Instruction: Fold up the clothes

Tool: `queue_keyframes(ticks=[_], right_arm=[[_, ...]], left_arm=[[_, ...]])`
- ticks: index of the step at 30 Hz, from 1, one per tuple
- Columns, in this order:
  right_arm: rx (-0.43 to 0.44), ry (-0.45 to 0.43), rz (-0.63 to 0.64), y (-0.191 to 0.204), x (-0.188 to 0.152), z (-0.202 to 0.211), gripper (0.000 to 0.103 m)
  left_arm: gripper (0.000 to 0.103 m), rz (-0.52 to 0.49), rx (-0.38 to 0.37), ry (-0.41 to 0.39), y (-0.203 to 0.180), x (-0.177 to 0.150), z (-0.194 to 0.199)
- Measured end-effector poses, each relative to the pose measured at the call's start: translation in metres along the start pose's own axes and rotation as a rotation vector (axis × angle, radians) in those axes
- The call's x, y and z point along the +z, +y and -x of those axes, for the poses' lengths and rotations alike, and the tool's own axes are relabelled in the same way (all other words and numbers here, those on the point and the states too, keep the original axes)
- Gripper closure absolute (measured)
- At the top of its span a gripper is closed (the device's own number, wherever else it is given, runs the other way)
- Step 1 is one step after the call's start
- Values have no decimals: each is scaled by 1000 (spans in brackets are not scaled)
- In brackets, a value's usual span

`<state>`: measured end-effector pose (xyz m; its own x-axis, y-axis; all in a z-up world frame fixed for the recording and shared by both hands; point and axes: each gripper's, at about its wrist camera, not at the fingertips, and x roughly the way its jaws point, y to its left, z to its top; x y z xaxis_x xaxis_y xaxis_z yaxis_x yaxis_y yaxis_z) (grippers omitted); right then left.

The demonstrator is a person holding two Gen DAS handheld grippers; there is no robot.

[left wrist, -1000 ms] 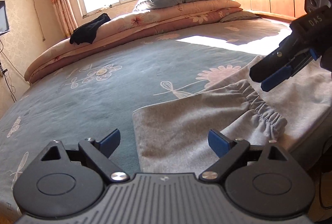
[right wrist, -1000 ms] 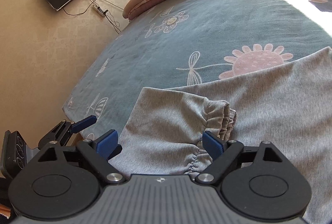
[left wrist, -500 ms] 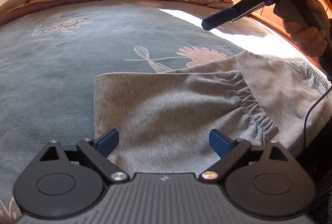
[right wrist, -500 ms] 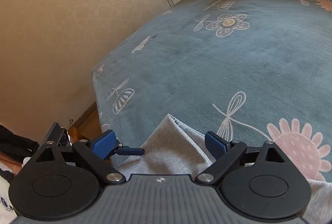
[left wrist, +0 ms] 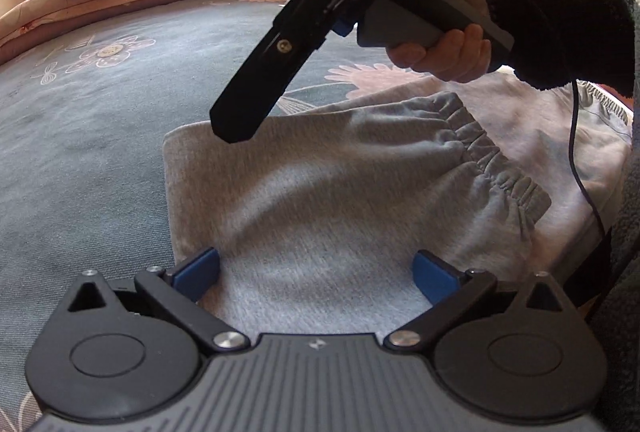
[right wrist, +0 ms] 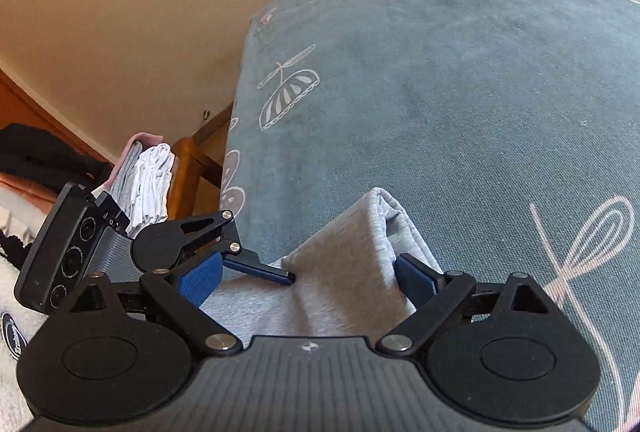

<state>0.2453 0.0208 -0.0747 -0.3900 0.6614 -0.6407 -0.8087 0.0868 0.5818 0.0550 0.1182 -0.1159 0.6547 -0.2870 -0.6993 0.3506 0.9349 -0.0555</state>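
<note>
Right gripper [right wrist: 307,278] swung over folded grey pants [left wrist: 340,191], apparently apart; left gripper [left wrist: 316,272], just widened, spread.

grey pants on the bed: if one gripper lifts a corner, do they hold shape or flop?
Likely flop: the grey pants lie folded flat with soft wrinkles. The gathered elastic cuff would probably sag. Knit cloth should grip the pads rather than slip.
</note>
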Motion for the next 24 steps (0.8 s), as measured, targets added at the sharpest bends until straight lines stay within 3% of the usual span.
queue_keyframes(ticks=[8,13,16,19,24], right_arm=[[129,0,-42,-16,23,-25,4],[123,-133,-116,-33,39,-14,3],[115,-158,-159,-38,42,3,3],[76,-179,-153,-29,34,31,3],[-27,-228,-185,-14,5,78,3]], left_arm=[[1,4,-4,-11,0,-1,1],[1,3,-4,-16,1,-2,2],[1,0,-13,1,2,2,3],[1,-9,-23,-11,5,14,7],[1,-111,7,-75,11,46,2]])
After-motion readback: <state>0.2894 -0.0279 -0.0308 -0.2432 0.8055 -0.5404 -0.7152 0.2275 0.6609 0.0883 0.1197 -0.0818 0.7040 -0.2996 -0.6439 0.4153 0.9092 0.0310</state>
